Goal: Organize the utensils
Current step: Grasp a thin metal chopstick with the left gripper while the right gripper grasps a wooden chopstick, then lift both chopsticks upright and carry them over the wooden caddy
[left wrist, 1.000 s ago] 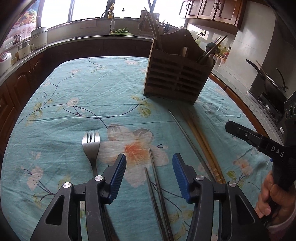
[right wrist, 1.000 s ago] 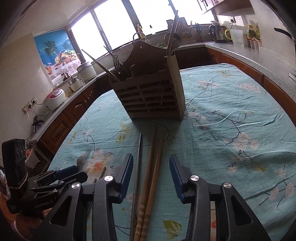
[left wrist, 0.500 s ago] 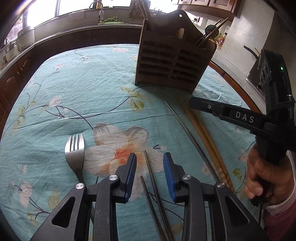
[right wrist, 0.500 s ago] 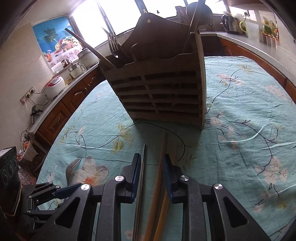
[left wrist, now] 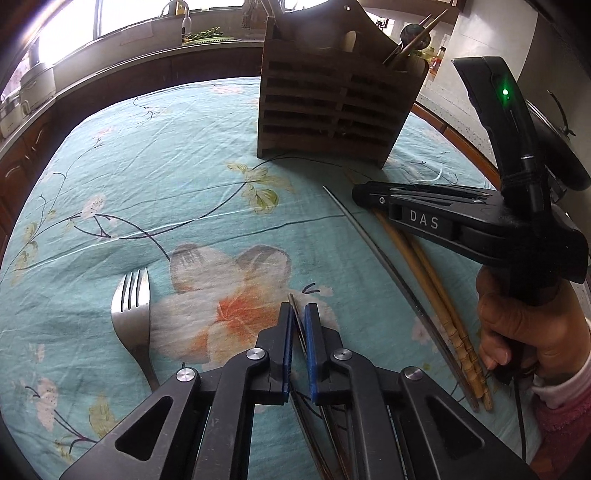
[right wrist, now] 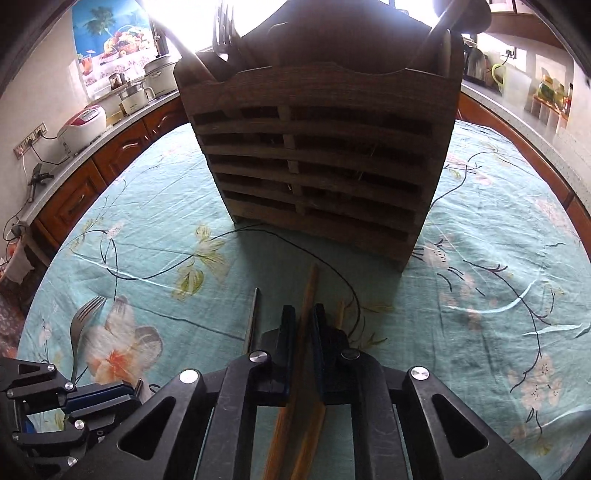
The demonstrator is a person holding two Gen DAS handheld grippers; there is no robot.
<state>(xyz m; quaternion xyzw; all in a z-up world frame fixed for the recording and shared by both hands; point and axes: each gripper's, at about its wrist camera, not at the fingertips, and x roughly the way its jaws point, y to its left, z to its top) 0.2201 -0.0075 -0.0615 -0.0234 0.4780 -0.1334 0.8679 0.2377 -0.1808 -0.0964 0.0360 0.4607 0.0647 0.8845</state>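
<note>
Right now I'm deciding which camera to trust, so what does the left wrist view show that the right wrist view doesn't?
Only the left wrist view: the left tool shut on dark metal chopsticks, and the hand holding the right tool. Only the right wrist view: the right tool shut on one wooden chopstick, and a fork standing in the holder. Both: the wooden holder, the loose fork, the floral tablecloth.

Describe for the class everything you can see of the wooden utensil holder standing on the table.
The wooden utensil holder stands upright on the floral teal tablecloth, beyond both grippers. It looks like dark, worn brown wood: a boxy body with a front of horizontal slats split by a central upright, and a taller arched back panel with a small hole near its top. Utensils already stick out of it, among them a fork at one end and chopsticks at the other. Nothing else touches it.
</note>
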